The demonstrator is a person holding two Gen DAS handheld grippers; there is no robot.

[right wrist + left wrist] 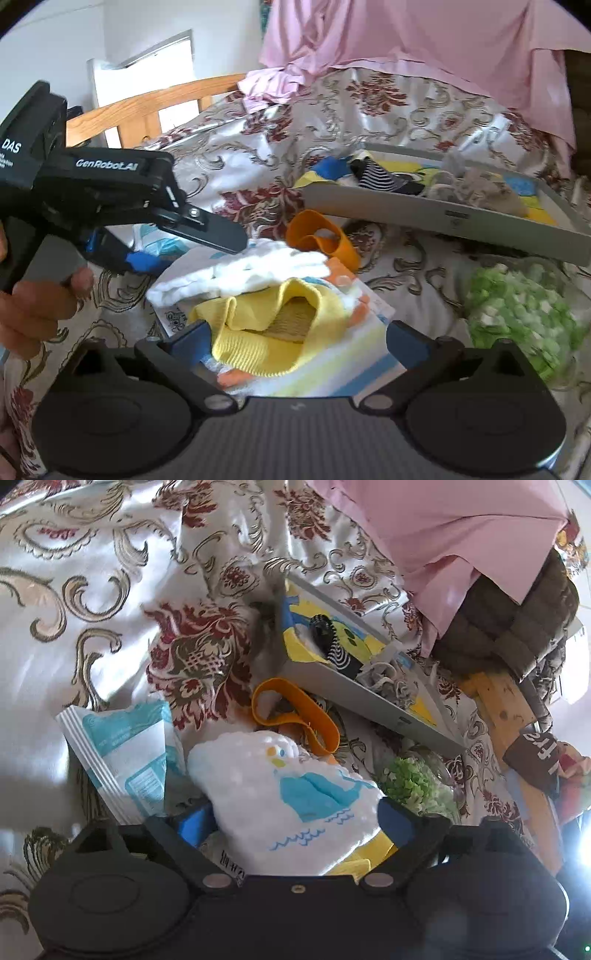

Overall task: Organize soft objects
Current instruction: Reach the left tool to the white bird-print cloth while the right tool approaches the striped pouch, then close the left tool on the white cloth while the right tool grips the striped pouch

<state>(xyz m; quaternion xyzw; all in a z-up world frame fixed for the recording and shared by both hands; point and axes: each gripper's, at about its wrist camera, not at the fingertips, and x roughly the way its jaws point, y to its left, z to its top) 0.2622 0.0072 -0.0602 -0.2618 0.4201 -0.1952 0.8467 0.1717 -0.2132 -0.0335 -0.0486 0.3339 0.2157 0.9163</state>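
A white fluffy sock with a blue whale print [295,797] lies between the wide-apart jaws of my left gripper [295,823]. In the right wrist view the left gripper [199,247] reaches in from the left over that white sock [255,273]. A yellow knit sock [269,328] lies on a flat package between the open jaws of my right gripper [295,343]. A grey tray [424,214] behind holds a striped sock [384,177] and a grey sock [484,188]; it also shows in the left wrist view [369,698].
An orange band [321,236] lies by the tray. A bag of green pieces [524,314] sits at the right. A blue-white packet [125,753] lies left of the white sock. Pink cloth [406,33] drapes at the back. Wooden bed rail [147,107] at the left.
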